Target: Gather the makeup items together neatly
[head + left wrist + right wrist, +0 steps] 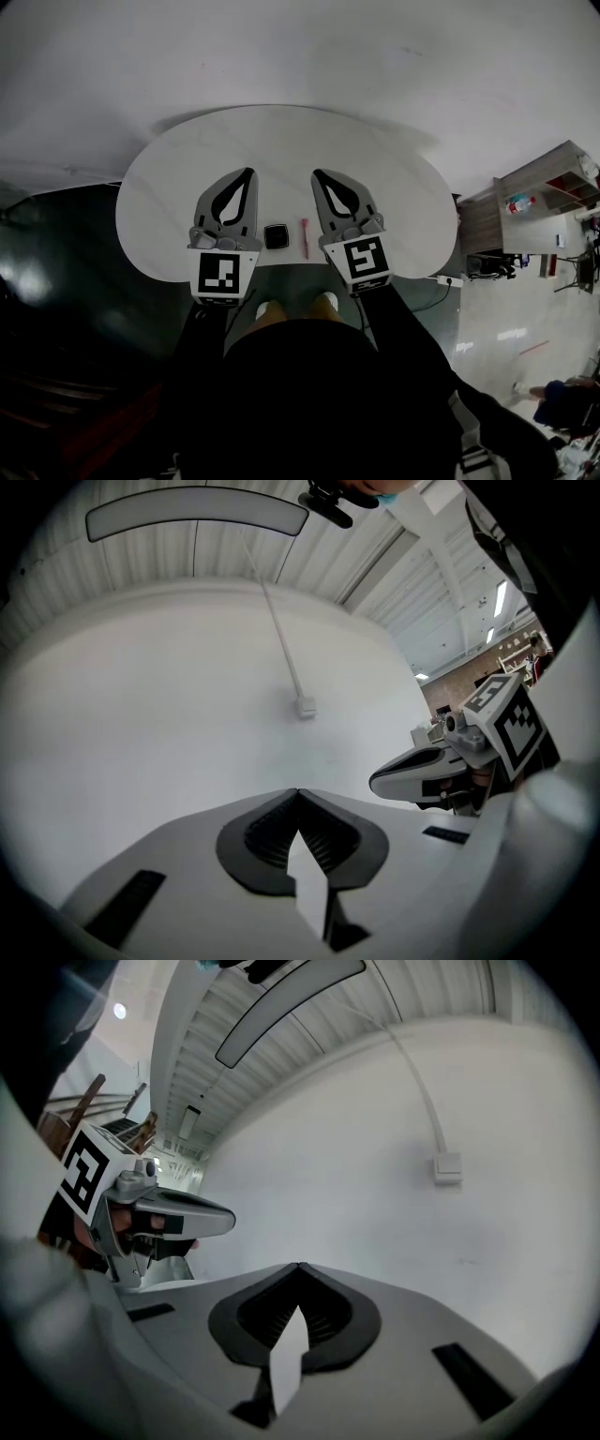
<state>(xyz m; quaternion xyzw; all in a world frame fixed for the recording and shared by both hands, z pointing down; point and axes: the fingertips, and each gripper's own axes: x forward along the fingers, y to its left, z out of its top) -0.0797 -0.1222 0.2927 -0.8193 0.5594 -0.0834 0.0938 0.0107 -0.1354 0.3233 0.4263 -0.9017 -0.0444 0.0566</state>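
Makeup items sat near front edge of white table (281, 141), between my tools. My left gripper (249, 172): jaws pressed together, empty, held over table left of black compact (276, 236). Pink stick (305, 238) lay just right of compact, apart from it. My right gripper (316, 173): jaws pressed together, empty.

Judged best approach: spread jaws before lowering, pinch stick mid-length, set it flush beside compact, mind near edge.

Counted: one compact, one stick, two grippers.
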